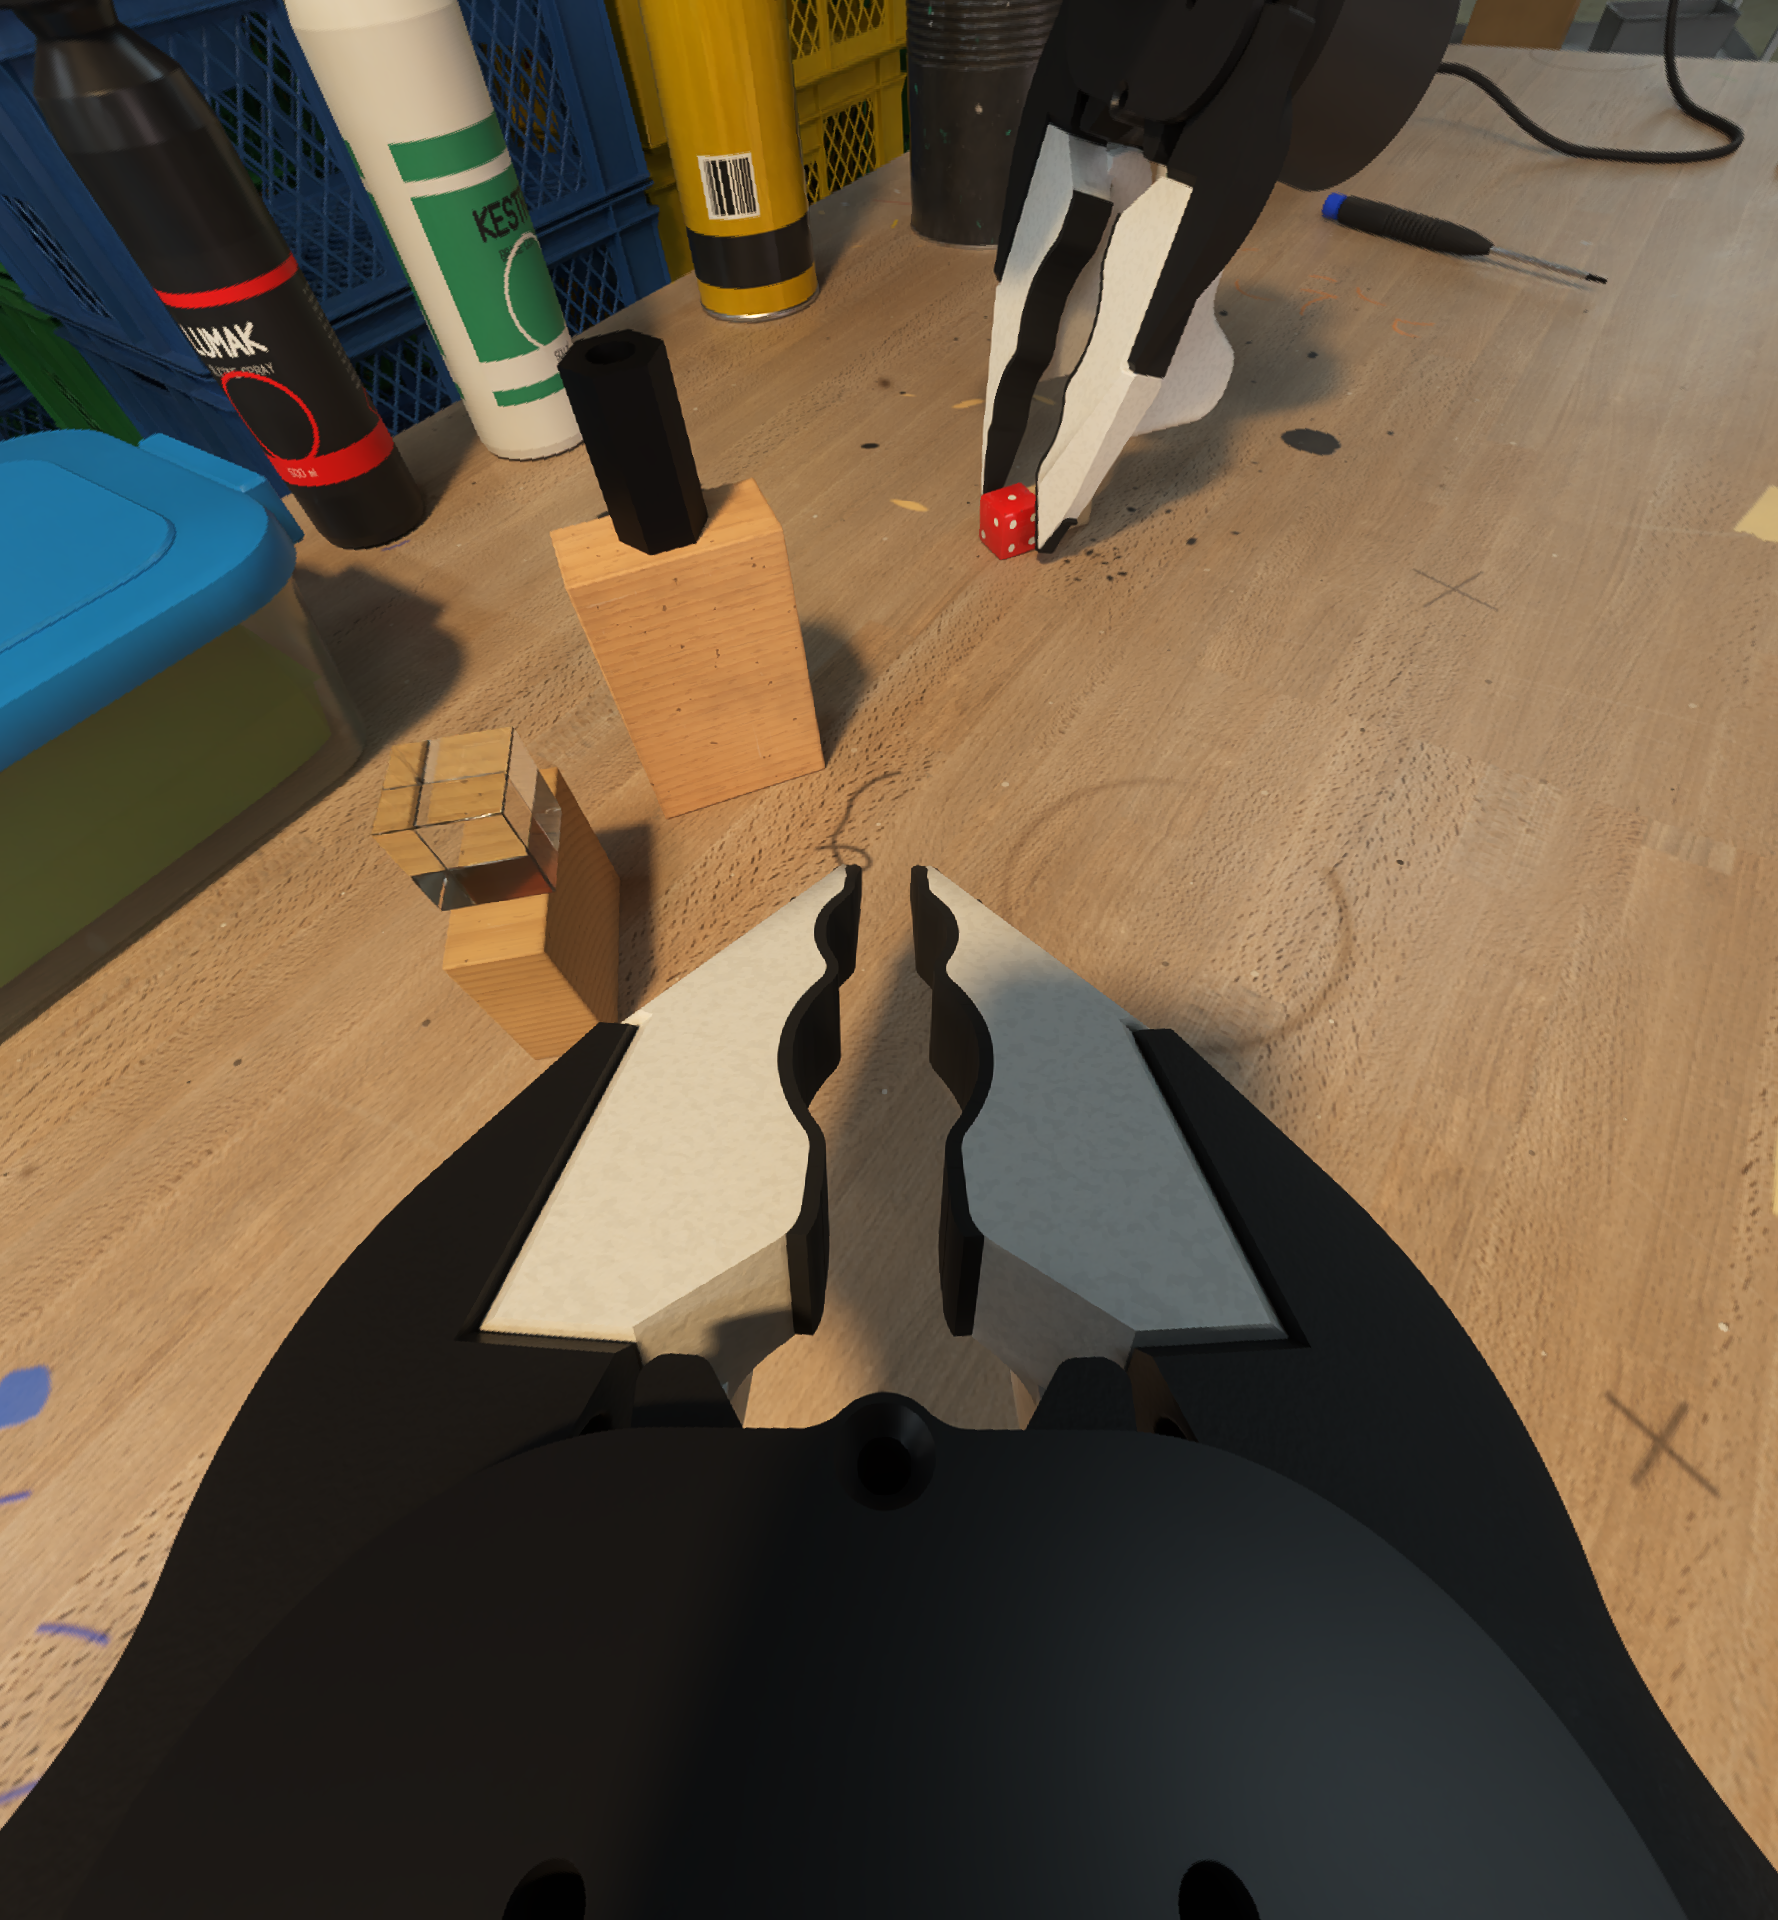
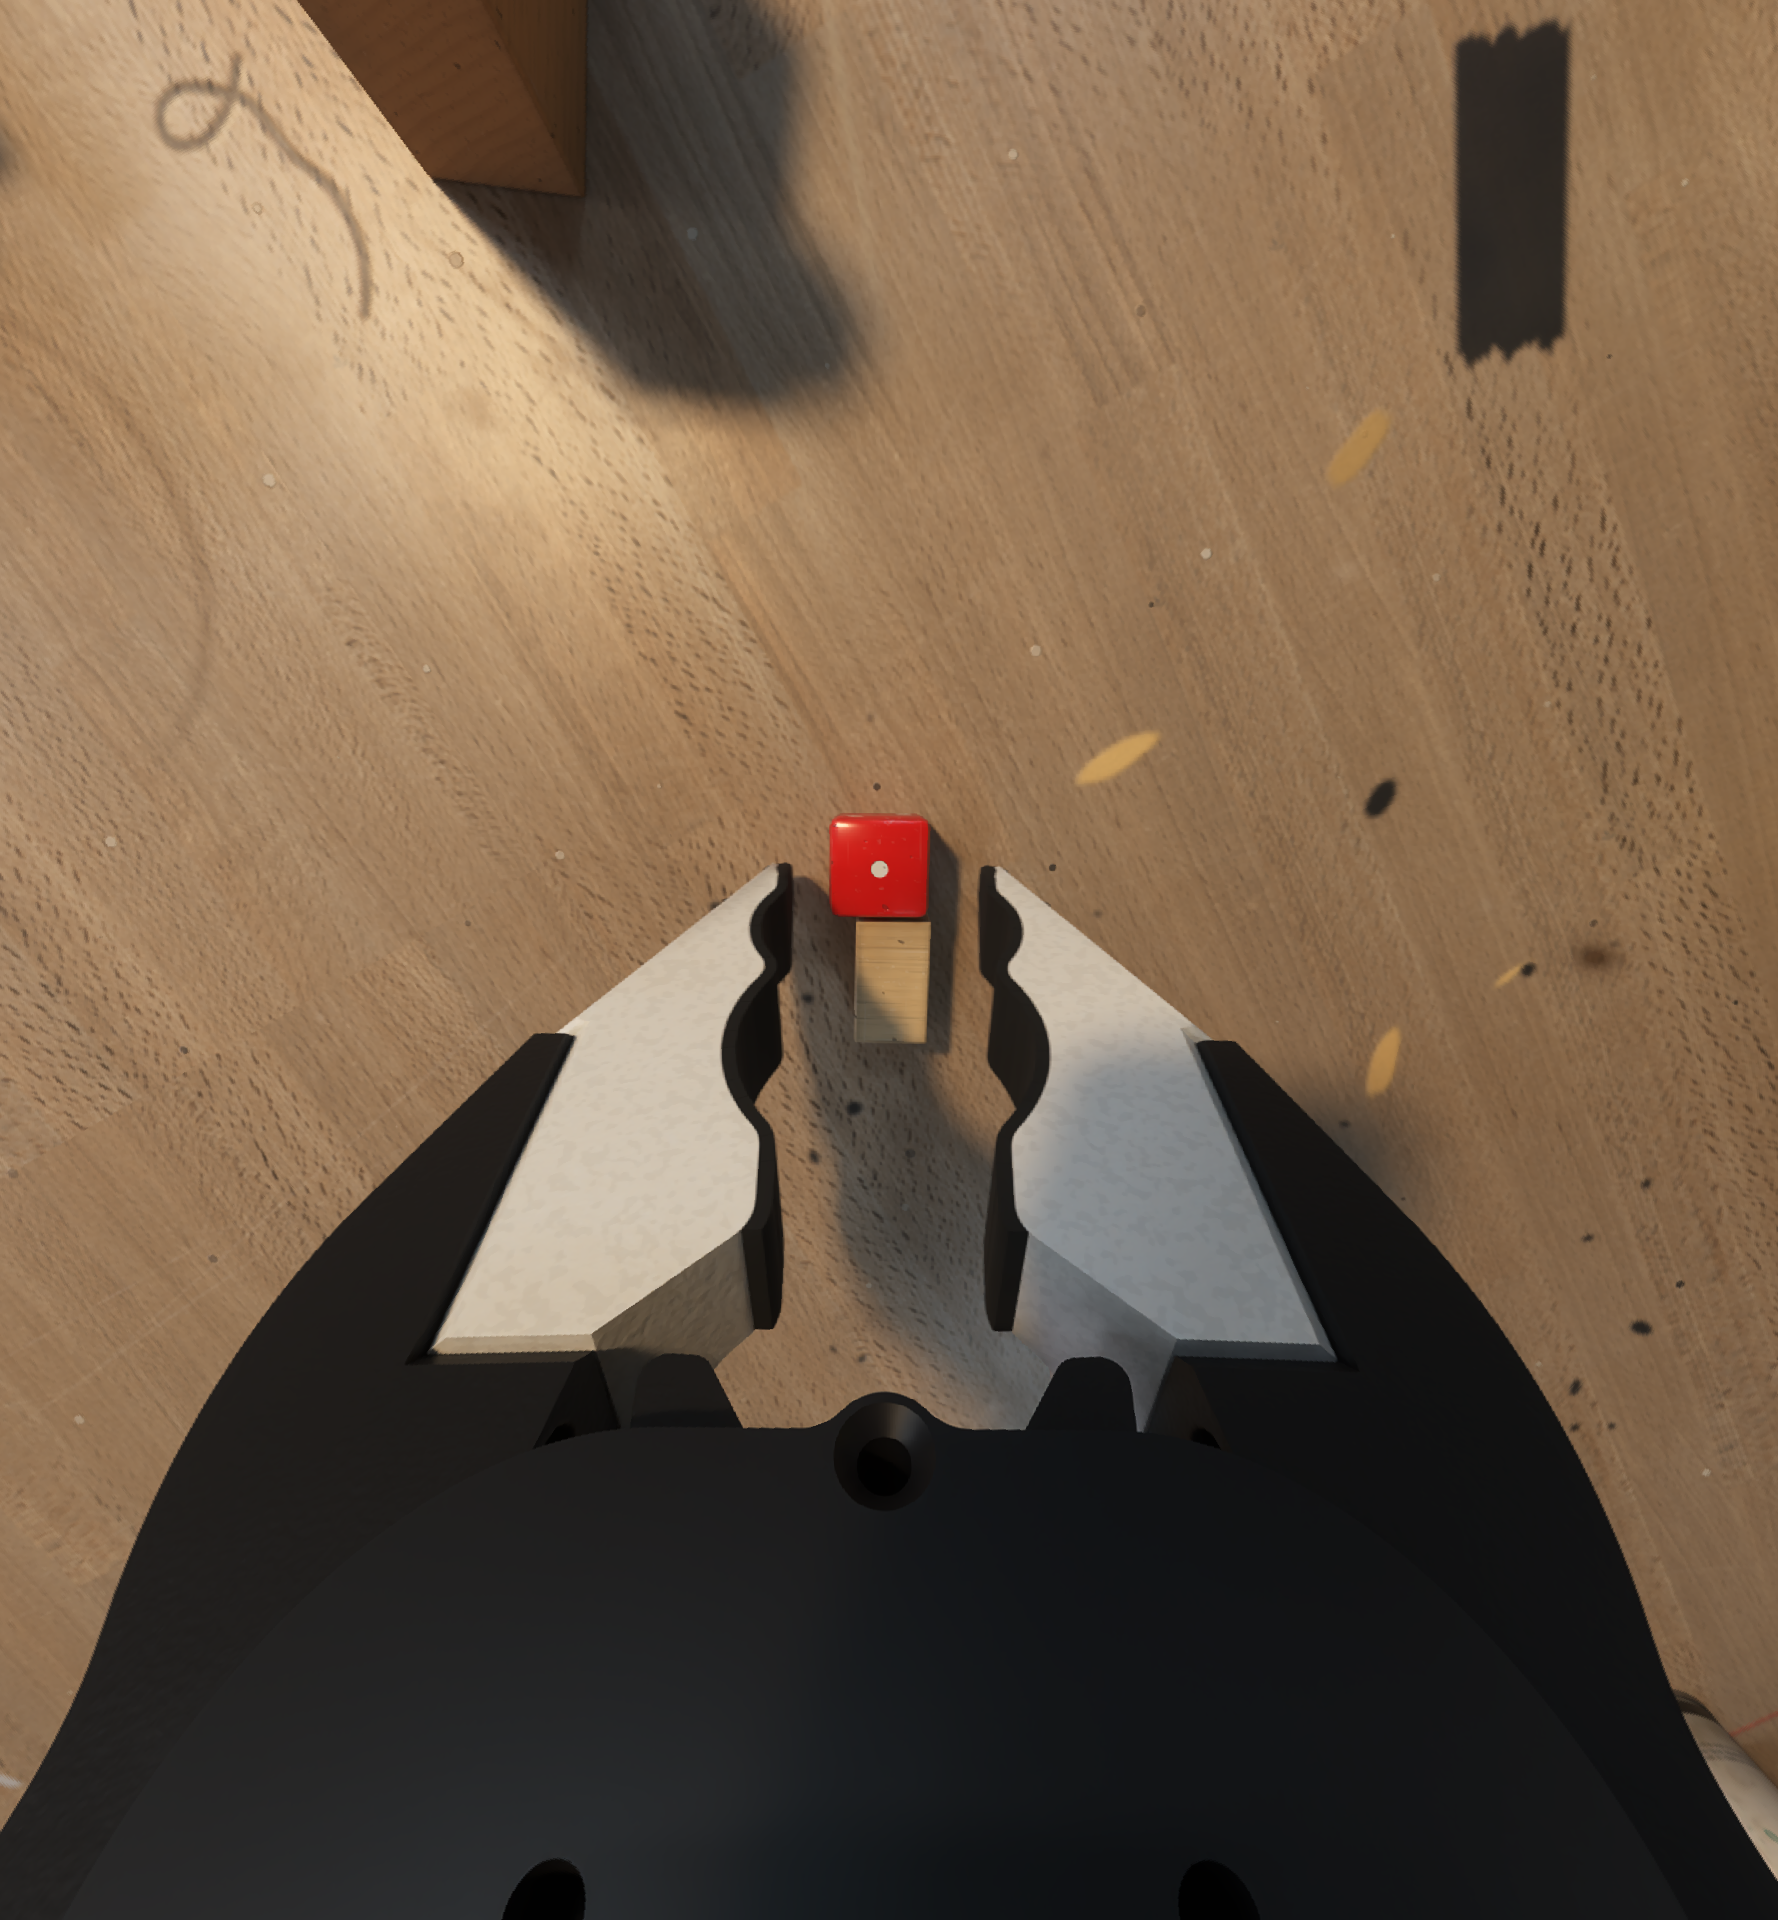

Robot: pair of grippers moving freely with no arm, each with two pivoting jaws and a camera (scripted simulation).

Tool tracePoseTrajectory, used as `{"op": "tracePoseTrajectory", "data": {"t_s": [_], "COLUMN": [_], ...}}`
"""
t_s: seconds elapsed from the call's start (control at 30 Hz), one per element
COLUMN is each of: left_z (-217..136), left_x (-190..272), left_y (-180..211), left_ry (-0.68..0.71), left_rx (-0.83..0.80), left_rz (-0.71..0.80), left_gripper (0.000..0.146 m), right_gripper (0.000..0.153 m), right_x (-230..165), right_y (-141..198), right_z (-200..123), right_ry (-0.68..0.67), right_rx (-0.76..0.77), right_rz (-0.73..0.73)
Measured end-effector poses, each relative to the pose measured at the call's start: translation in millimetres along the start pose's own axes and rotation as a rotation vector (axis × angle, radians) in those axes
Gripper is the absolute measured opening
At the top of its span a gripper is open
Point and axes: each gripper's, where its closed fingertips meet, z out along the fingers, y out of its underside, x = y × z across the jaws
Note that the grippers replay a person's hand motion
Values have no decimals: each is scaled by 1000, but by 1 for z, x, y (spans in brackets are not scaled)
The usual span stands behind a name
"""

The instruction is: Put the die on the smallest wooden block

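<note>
Pointing straight down at the scuffed wooden tabletop (image 2: 449,727), the right gripper (image 2: 885,883) is seen with its jaws spread, nothing pinched between them. The small red die with white pips (image 2: 879,868) sits level with the fingertips, in the gap but clear of both pads. Directly below the die in the right wrist view, a small pale wooden block (image 2: 892,982) is visible — the two appear to touch, though whether the die rests on top of it or just beside it cannot be told.

From the left wrist view, the die (image 1: 1007,522) is seen at the tips of the right gripper (image 1: 1015,520); the small block is hidden there. The left gripper (image 1: 885,883) hovers over bare table, jaws slightly parted and empty. Well to the left stand a tall wooden block holding a black hexagonal piece (image 1: 693,644) and a shorter wooden block (image 1: 542,956) carrying a clear glass cube (image 1: 469,821).
</note>
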Motion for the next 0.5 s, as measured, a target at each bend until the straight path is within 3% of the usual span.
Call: {"op": "tracePoseTrajectory", "data": {"t_s": [0.1,0.5], "left_z": [0,0], "left_x": [0,4], "left_y": [0,1], "left_ry": [1,11], "left_rx": [0,-8], "left_rz": [1,9], "left_gripper": [9,10], "right_gripper": [18,18], "right_x": [-1,1], "right_y": [0,7], "right_z": [1,-27], "right_ry": [-8,-11], "right_rx": [-10,61], "right_rz": [7,10]}}
